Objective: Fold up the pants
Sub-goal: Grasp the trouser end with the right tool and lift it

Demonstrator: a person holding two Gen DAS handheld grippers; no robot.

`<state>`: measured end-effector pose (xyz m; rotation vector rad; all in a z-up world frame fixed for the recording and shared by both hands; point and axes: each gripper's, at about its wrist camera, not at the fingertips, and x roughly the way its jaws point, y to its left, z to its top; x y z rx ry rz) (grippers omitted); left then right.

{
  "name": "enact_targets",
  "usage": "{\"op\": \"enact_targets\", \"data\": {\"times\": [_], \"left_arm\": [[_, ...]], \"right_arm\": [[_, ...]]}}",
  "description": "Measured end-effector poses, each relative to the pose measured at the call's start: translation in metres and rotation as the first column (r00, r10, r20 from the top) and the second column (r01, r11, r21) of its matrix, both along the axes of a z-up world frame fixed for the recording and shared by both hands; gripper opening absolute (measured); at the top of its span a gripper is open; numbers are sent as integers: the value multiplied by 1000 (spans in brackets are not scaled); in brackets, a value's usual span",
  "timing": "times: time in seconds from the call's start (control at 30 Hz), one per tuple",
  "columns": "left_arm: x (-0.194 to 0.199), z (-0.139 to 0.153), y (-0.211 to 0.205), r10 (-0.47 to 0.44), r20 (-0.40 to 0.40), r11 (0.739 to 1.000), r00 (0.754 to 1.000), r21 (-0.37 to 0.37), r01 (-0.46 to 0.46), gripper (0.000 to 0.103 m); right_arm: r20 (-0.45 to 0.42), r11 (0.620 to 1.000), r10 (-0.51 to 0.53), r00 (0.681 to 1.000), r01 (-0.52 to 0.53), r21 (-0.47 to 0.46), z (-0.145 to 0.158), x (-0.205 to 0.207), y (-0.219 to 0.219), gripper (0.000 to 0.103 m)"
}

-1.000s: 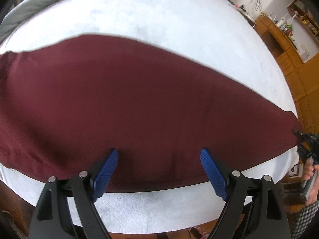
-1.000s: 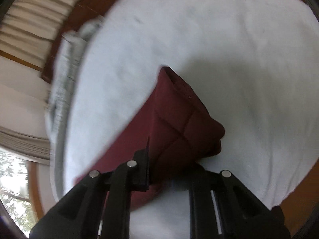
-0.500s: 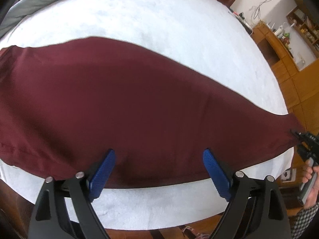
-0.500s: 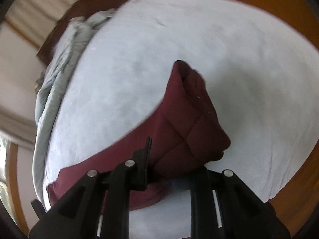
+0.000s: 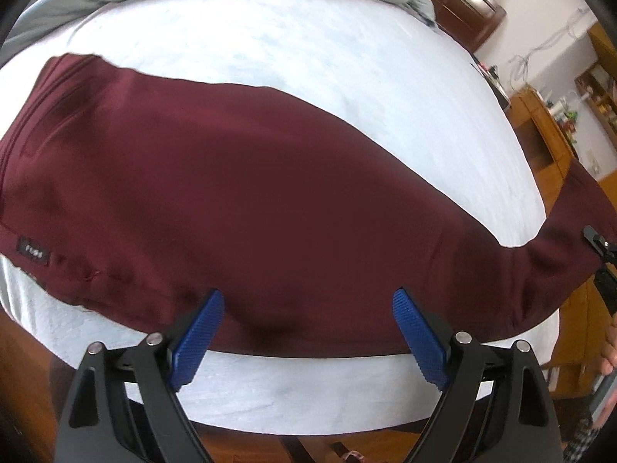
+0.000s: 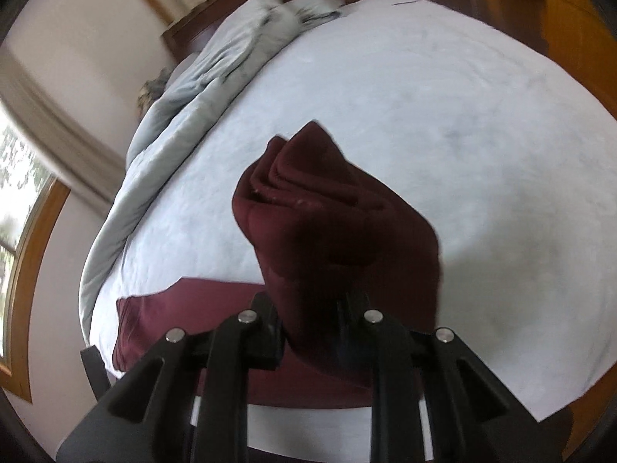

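Note:
Dark red pants (image 5: 250, 208) lie stretched across a white bed (image 5: 308, 58), waistband with a small label at the left. My left gripper (image 5: 308, 328) is open, its blue pads (image 5: 196, 335) hovering over the near edge of the pants, holding nothing. My right gripper (image 6: 312, 328) is shut on the leg end of the pants (image 6: 327, 212) and lifts it off the bed; the cuff stands up bunched above the jaws. In the left wrist view the right gripper (image 5: 601, 254) shows at the far right, with the leg end raised.
A crumpled grey duvet (image 6: 200, 88) lies along the bed's far side by a dark wooden headboard (image 6: 270, 4). Wooden cabinets (image 5: 551, 135) stand beyond the bed at the right. A window (image 6: 23, 200) is at the left.
My right gripper has lifted the leg end higher off the bed and swung its view toward the headboard. My left gripper has drawn back slightly, staying open.

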<state>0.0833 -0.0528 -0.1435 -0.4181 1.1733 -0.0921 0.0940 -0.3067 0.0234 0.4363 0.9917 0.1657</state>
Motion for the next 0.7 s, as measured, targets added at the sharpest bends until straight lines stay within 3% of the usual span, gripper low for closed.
{"op": "enact_targets", "data": {"times": [0.47,0.7], "left_arm": [[-25,-2,52,83,-3,996,997,-30,-83,90],[-20,3,58,109,-5,993,994,-36,-109,90]], "right_arm": [[-60,975,212,975,-215,-56,-25,6,125,19],[-120,954,270,955,-283,-100,-56,4,155,19]]}}
